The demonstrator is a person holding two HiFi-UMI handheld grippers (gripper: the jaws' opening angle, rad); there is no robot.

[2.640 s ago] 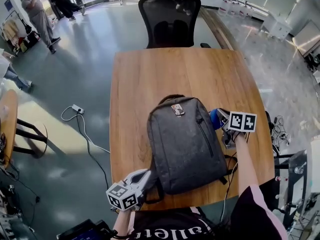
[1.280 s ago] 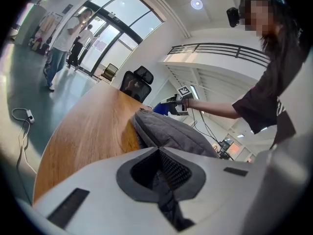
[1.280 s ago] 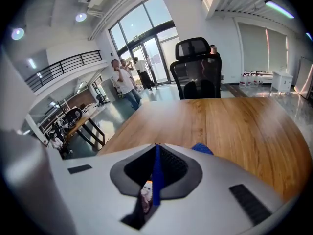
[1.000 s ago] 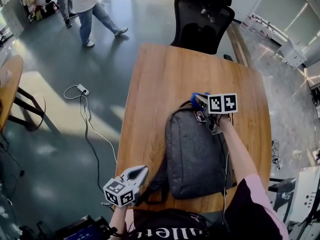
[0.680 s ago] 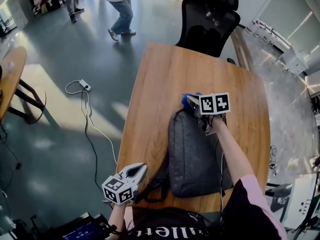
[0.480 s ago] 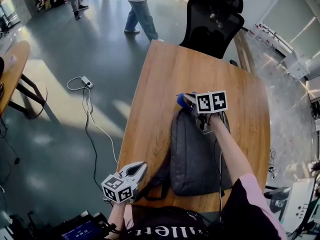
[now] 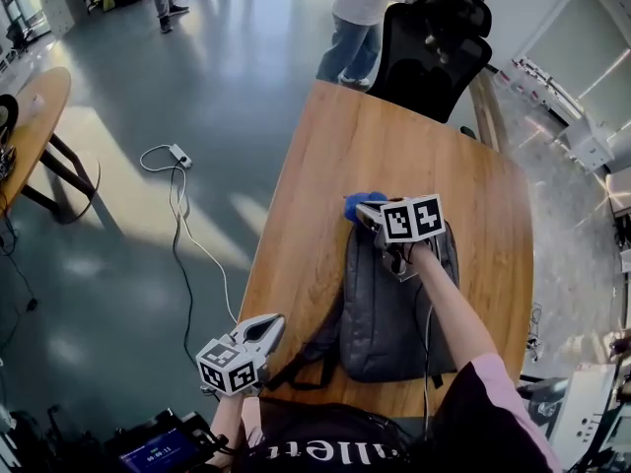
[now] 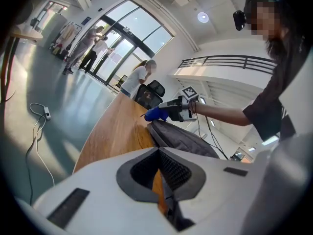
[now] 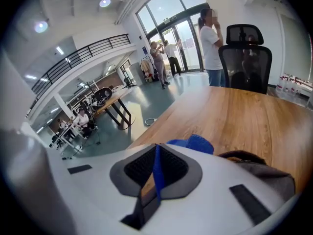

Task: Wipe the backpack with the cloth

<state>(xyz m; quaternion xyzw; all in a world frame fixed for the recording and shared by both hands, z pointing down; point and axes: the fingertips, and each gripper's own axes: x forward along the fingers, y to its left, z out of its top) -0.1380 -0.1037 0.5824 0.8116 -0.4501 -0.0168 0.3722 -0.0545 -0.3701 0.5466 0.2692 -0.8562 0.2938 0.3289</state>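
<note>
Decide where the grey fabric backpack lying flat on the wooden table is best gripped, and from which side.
Grip the black shoulder strap looping out at the near left corner of the grey fabric backpack, coming from the left. The flat body is probably too broad for tongs; the strap is thin and stands clear.

The right arm [image 7: 446, 308] is stretched forward, away from the body, with the right gripper [image 7: 368, 211] held at its far end, marker cube uppermost. Its jaws are clamped on a blue cloth [image 9: 199, 143], which bulges out just ahead of them. The left gripper [image 7: 268, 324] is held low and close to the body, pointed forward, with its jaws pressed together
</note>
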